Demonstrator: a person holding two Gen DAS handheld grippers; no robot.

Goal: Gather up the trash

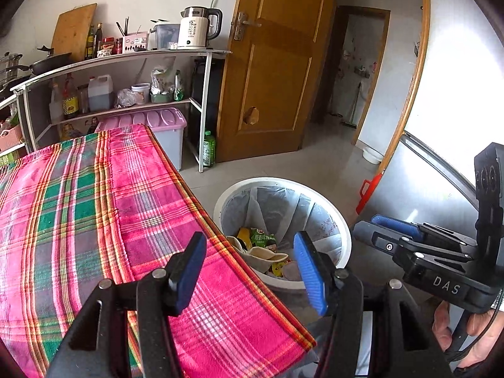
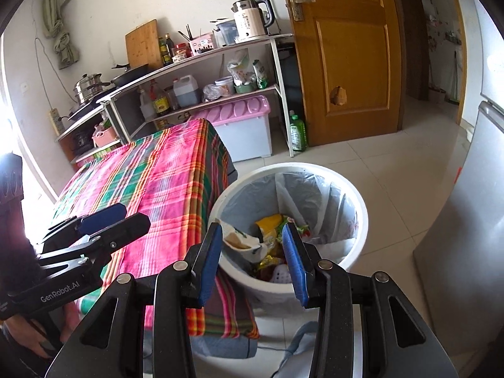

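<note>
A white trash bin [image 1: 345,236] with a grey liner stands on the floor beside the table, and also shows in the right wrist view [image 2: 362,208]. Inside lie wrappers [image 1: 263,239], a yellow packet [image 2: 267,222] and other trash. My left gripper [image 1: 250,271] is open and empty, above the table's edge next to the bin. My right gripper [image 2: 252,263] is open and empty, above the bin's near rim. The right gripper shows in the left wrist view [image 1: 390,230], and the left gripper in the right wrist view [image 2: 126,215].
The table wears a pink and green plaid cloth [image 1: 94,220]. A shelf rack [image 1: 126,63] with a kettle [image 1: 198,28], bottles and pans stands behind it. A pink-lidded storage box [image 1: 163,126], a wooden door [image 1: 277,63] and a fridge [image 2: 466,220] surround the floor space.
</note>
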